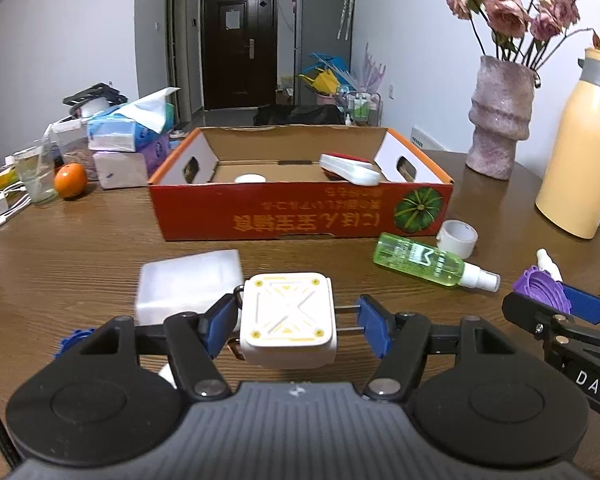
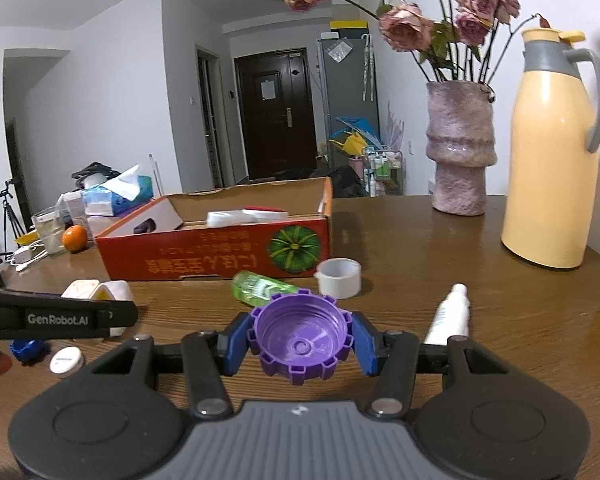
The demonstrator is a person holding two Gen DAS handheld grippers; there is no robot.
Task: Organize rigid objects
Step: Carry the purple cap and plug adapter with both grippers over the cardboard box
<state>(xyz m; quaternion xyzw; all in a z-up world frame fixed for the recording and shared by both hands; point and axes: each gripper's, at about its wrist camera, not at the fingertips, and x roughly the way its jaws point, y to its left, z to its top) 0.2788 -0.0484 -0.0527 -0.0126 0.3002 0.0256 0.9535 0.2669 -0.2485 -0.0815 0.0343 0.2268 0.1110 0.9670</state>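
My left gripper [image 1: 299,325] is shut on a white cube charger [image 1: 288,312] with yellow marks. Its prongs rest against the right pad, and it hangs above the wooden table. My right gripper [image 2: 300,346] is shut on a purple toothed cap [image 2: 300,332], also seen in the left wrist view as the purple cap [image 1: 540,288]. Ahead stands an open red cardboard box [image 1: 300,220] [image 2: 204,258] holding a white-and-red flat device [image 1: 348,168] and a small white round piece [image 1: 250,179].
On the table lie a green spray bottle [image 1: 420,262], a tape roll [image 2: 338,278], a white tube [image 2: 450,316], a translucent white box [image 1: 188,284], a blue cap [image 2: 26,350] and a white disc [image 2: 66,360]. A vase [image 2: 460,148] and a yellow thermos [image 2: 552,152] stand at the right; tissue packs, a glass and an orange [image 1: 70,180] are at the left.
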